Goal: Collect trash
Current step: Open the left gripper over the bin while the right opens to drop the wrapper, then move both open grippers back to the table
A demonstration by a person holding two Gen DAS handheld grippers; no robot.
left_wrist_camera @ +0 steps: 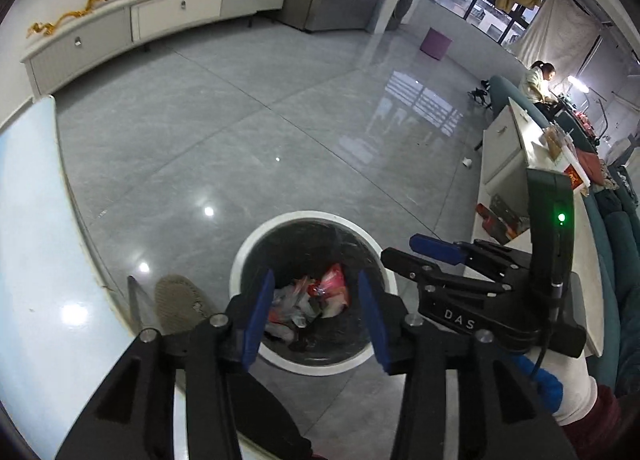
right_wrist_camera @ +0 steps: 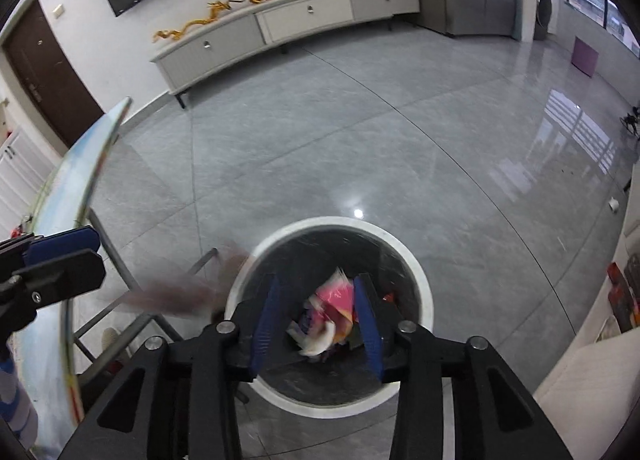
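Note:
A round bin with a white rim and black liner stands on the grey floor; it also shows in the right wrist view. Crumpled wrappers lie inside it. My left gripper hangs open and empty above the bin. My right gripper is open above the bin; a blurred pink and white wrapper is between its fingers, apparently falling. The right gripper also shows in the left wrist view.
A glass-topped table stands to the left, with metal legs. A white low table with clutter and a teal sofa stand to the right. A small white scrap lies on the floor. A person's shoe is beside the bin.

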